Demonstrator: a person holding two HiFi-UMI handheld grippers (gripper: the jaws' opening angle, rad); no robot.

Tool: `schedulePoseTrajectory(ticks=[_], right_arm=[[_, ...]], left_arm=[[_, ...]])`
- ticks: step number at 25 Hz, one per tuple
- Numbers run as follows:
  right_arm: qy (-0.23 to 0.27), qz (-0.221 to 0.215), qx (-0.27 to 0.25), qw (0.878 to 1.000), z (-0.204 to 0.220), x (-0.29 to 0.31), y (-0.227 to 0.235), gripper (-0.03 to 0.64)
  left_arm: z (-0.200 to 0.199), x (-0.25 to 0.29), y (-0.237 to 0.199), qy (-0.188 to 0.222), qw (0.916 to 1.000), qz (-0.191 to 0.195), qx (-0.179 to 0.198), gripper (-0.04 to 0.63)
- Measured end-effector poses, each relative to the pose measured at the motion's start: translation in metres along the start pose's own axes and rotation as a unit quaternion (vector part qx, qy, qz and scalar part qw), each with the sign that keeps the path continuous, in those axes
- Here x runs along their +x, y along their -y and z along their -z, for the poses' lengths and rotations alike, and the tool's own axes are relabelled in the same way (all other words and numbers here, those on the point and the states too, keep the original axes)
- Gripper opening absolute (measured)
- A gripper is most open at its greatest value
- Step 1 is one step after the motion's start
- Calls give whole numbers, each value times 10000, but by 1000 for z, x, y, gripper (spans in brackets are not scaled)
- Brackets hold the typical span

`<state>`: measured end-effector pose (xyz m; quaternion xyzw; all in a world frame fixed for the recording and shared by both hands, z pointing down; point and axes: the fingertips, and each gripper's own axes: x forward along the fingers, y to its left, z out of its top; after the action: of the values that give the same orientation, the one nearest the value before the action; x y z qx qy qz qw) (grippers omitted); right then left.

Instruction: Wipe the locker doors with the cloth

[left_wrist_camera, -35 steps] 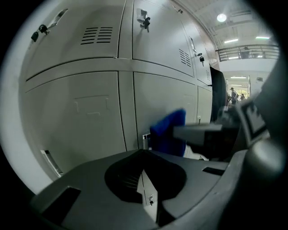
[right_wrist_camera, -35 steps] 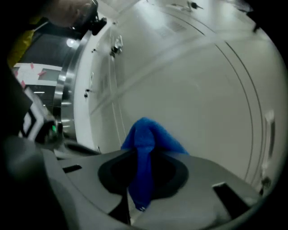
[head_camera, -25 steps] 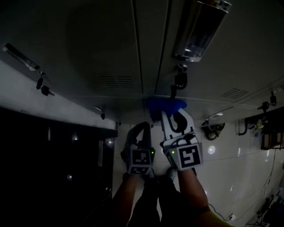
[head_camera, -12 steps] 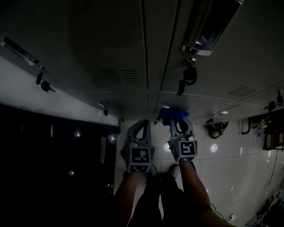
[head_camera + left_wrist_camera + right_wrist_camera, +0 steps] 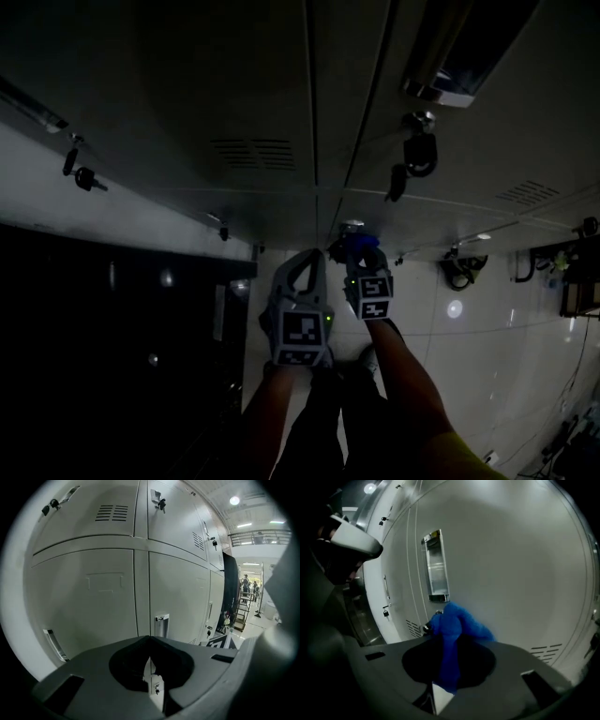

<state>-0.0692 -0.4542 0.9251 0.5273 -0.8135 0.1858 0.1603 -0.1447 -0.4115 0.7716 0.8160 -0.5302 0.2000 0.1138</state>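
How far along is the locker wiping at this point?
Done: nothing shows which doors are already wiped; no streaks or wet marks are visible. In hand: the right gripper is shut on the cloth, held up to a door just below its handle recess; contact can't be confirmed. The left gripper is shut and empty. Left: probably the rest of this door and the neighbouring doors.

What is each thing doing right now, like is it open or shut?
Blue fuzzy cloth: bunched up, pinched in the right gripper.
Right gripper: shut on the blue fuzzy cloth.
Left gripper: shut, empty.
Grey metal locker doors: closed.
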Motion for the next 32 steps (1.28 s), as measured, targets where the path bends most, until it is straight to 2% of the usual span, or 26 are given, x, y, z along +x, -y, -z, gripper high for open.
schedulePoseTrajectory(ticks=[4,7,9,11,14,16,19,22,24,27,32], right_arm=[[-321,-332,124,9989,36,27,-9,69],[-664,-332,237,9970,62,40,-6,69],[-693,-235,214,9971,59,29,-5,69],[-493,-8,260,9984,42,0,3,70],[118,212,372,9990,-31,-90,0,70],[489,277,248,9981,-107,-169,-14,71],[1053,496,14,9932,-248,-273,-31,72],[1526,605,-248,9861,-351,-318,-42,72],[1711,595,-288,9830,-387,-349,-54,72],[1942,609,-261,9787,-418,-391,-68,72],[1992,515,-147,9785,-425,-430,-72,72]], left_arm=[[4,2,-4,-35,10000,-14,68,5],[3,2,-7,12,9999,-32,96,5],[3,0,-10,-10,10000,-88,45,5],[0,-4,-15,-75,9999,-155,-9,5],[-22,-30,-17,-115,9997,-175,-160,5],[-56,-65,-9,-99,9995,-122,-268,5],[-134,-132,7,140,9997,-8,-178,5],[-222,-173,11,682,9977,-11,39,5],[-261,-201,16,956,9954,-4,60,5],[-299,-231,24,1223,9922,-17,226,5],[-327,-270,41,1495,9885,-14,242,5]])
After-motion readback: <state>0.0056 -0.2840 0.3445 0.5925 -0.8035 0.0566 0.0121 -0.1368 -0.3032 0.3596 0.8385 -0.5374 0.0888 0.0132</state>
